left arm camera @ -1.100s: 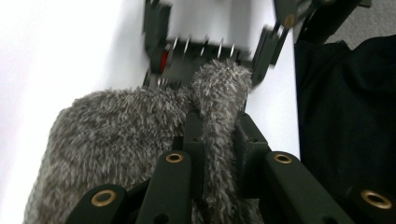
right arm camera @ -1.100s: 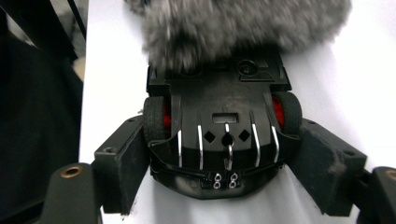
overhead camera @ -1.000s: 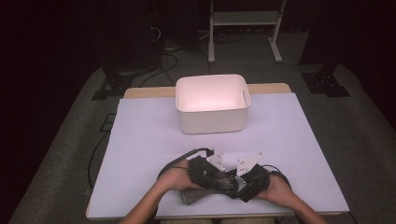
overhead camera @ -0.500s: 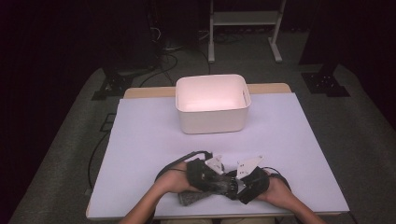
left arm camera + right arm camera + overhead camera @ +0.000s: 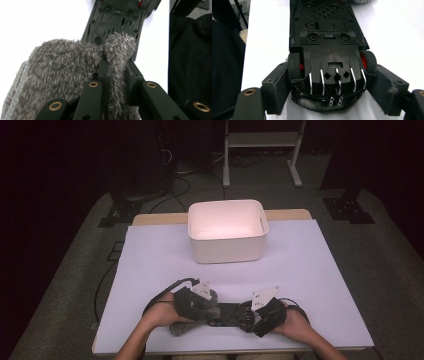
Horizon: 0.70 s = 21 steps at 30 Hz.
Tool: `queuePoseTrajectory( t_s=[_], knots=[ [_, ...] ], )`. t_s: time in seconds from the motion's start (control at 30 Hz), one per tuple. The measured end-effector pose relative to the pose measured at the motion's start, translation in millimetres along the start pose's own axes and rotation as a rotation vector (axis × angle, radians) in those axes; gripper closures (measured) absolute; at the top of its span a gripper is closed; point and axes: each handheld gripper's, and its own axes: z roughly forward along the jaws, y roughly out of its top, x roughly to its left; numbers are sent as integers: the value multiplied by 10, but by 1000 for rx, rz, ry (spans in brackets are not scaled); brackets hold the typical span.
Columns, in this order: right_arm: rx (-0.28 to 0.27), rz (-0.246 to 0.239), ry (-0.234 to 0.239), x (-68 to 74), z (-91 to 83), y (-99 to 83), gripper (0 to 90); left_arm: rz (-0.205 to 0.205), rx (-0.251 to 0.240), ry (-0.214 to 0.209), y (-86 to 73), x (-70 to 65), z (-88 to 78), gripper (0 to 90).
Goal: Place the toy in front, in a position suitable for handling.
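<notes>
Two grips in play on the bench (image 5: pixel 310 265), near edge, white bin (image 5: pixel 227 231) well behind: your right gripper (image 5: pixel 329 82) fingers clamp the upturned toy car (image 5: pixel 328 50) across its wheels, left gripper (image 5: pixel 116 75) fingers pinch the grey fuzzy cloth (image 5: pixel 65 67) tight. Keep the car pinned flat and wipe the underside lengthwise.

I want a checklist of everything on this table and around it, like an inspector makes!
Surface: white table, wooden far edge.
Job's things: black toy car lying upside down, red wheel hubs; grey fluffy cloth at its far end.
Clutter: white bin at the far middle, nothing seen inside.
Grippers: left claw shut on the grey fluffy cloth; right claw clamped on the car's sides by the wheels.
Cables: black loop behind the left claw.
Surroundings: dark room, grey floor, white stand.
</notes>
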Motion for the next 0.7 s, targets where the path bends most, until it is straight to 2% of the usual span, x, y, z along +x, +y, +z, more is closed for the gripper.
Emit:
queuePoseTrajectory(
  t_s=[0.1,0.17,0.2,0.23,0.27,0.33,0.43,0.53,0.7],
  knots=[
    [-4,-8,-9,13,-1,3,225,16,-4,-17,93,-20,54,783],
    [-9,-9,-17,23,-4,12,224,51,-5,-43,250,-72,148,782],
    [-9,-9,-17,23,-4,12,224,51,-5,-43,250,-72,148,782],
    [5,9,-1,6,1,2,222,81,14,-40,319,-98,202,782],
    [14,20,14,-10,7,-10,219,84,18,-43,331,-98,208,783],
    [3,33,36,-25,-7,-23,224,78,18,-41,320,-89,202,782],
    [-20,80,105,-88,-56,-31,221,69,16,-47,282,-87,198,782],
    [-24,87,117,-107,-55,-33,213,67,7,-57,277,-88,206,782],
    [-11,29,78,-45,-30,-22,231,79,10,-60,324,-113,228,782]
  ],
)
